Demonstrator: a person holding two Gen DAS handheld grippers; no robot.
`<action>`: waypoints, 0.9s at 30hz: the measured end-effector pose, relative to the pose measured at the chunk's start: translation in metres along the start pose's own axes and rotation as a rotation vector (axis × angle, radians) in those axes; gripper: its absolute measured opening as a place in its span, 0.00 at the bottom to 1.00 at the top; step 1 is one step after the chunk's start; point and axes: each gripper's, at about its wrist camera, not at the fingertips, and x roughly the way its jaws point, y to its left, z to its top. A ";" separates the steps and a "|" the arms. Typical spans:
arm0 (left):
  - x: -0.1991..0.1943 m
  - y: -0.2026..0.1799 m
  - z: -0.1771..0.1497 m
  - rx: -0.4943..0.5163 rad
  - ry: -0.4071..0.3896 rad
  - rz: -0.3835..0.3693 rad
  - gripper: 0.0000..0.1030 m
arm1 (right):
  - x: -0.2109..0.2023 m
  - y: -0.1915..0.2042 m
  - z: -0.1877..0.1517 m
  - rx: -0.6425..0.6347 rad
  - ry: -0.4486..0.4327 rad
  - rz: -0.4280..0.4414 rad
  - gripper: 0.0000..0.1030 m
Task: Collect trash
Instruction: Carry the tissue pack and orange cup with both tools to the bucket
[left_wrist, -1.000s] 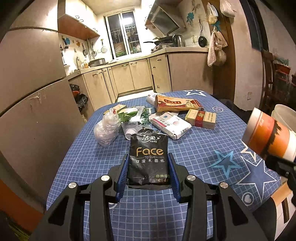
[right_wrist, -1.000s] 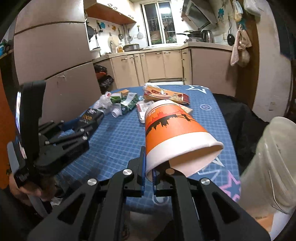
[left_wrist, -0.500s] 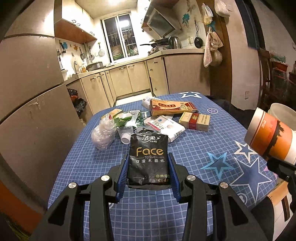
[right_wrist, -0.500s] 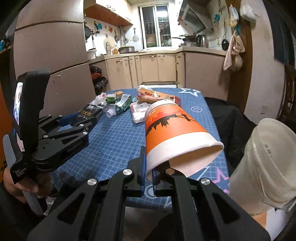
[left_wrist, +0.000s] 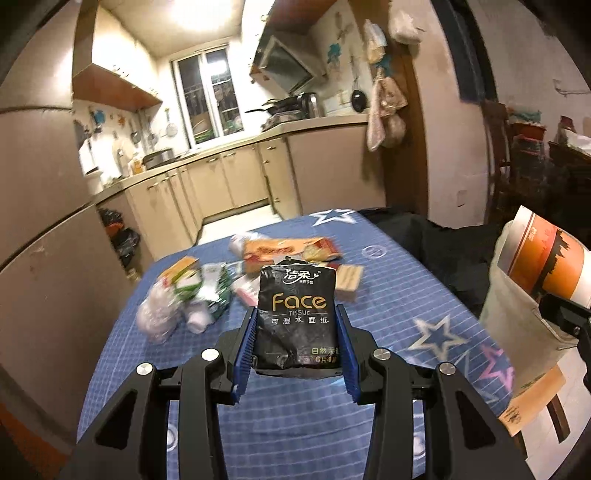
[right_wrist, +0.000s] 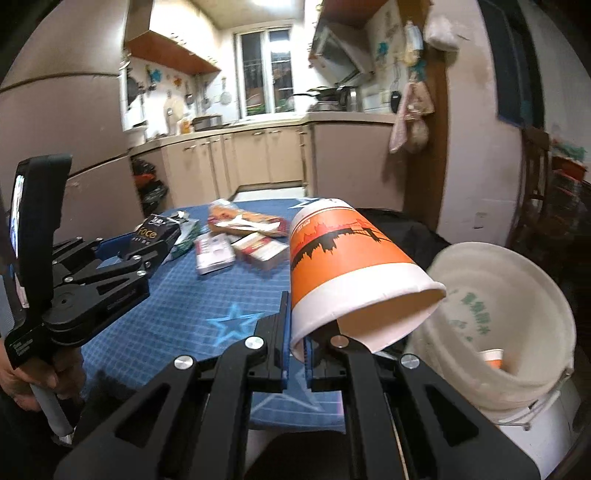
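Left gripper clamped on black crumpled tissue packet. Right gripper pinching rim of orange-white paper cup beside white plastic bucket.

The left gripper points slightly downward, its blue pads clamped on either side of a black tissue pack. The right gripper is tilted down likewise, its jaws pinched nearly together on the rim of an orange paper cup. A hand grips the left gripper's handle low in the right wrist view, probably the person's left.
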 end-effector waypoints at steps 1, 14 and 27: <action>0.001 -0.005 0.003 0.006 -0.003 -0.010 0.41 | -0.001 -0.007 0.001 0.009 -0.004 -0.014 0.04; 0.023 -0.094 0.039 0.106 -0.038 -0.187 0.41 | -0.015 -0.078 0.000 0.108 -0.050 -0.162 0.04; 0.045 -0.204 0.076 0.226 -0.045 -0.492 0.41 | -0.028 -0.145 0.000 0.161 -0.045 -0.318 0.04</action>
